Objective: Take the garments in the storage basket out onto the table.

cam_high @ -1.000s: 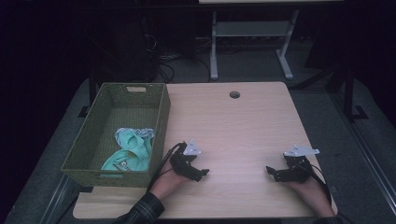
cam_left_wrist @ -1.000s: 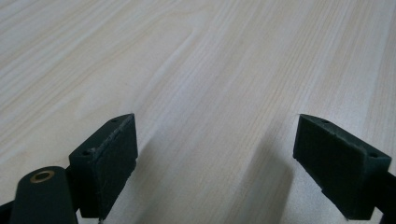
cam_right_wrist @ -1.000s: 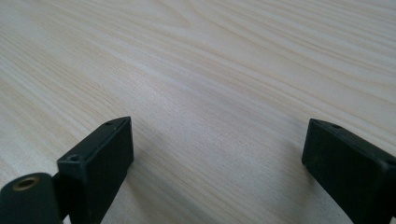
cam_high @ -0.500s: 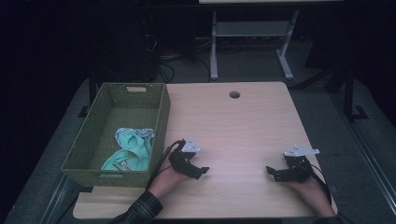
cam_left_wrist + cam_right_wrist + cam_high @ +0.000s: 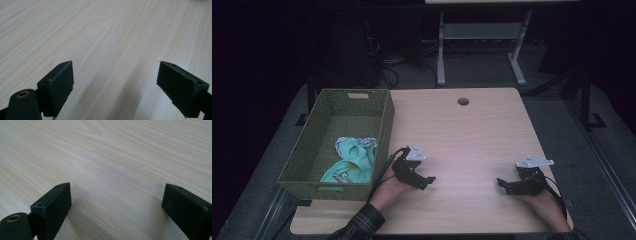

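A green woven basket (image 5: 382, 125) stands at the table's left side with a crumpled teal and white cloth (image 5: 352, 159) inside it. My left gripper (image 5: 428, 181) rests low over the wooden table (image 5: 462, 135) just right of the basket, open, with bare wood between its jaws (image 5: 115, 87). My right gripper (image 5: 503, 185) sits near the front right of the table, also open, and its jaws (image 5: 115, 210) frame nothing but the tabletop.
A round cable hole (image 5: 463, 101) lies near the table's far edge. A grey metal stand (image 5: 482, 45) is on the dark floor behind the table. The table's front edge is close under both hands.
The left hand has shifted slightly and turned its gripper a little toward the table's middle. The right gripper has stayed where it was.
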`<state>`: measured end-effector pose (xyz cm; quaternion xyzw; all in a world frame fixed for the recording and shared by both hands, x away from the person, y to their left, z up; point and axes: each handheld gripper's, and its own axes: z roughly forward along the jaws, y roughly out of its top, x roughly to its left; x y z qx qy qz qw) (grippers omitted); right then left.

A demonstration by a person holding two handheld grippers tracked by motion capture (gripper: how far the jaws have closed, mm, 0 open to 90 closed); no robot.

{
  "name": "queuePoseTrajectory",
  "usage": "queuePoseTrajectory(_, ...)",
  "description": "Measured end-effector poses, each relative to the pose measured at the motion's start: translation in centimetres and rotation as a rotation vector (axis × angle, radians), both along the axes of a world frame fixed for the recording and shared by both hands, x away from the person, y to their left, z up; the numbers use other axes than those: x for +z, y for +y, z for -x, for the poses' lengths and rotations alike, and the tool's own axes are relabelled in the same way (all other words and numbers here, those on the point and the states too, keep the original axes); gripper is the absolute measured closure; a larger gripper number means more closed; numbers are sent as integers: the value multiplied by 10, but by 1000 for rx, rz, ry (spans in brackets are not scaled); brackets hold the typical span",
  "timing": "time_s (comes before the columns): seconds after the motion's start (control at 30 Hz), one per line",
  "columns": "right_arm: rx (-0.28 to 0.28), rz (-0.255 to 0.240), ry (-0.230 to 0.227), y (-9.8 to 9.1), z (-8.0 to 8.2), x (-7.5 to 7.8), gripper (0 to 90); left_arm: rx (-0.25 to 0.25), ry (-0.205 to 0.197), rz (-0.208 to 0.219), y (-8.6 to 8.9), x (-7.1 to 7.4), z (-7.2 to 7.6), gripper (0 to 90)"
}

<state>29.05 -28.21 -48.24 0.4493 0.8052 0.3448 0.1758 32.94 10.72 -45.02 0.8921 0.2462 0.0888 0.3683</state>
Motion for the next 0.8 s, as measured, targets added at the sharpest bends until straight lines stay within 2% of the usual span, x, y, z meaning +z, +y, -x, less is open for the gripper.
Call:
queuePoseTrajectory(0.47,0,0,0,0,0,0,86,3,-23,-18,-1,13,-1,133)
queuePoseTrajectory(0.7,-1,0,1,0,0,0,86,9,-16,-5,-1,19,-3,133)
queuePoseTrajectory(0.8,0,0,2,0,0,0,86,4,0,4,-1,23,-3,133)
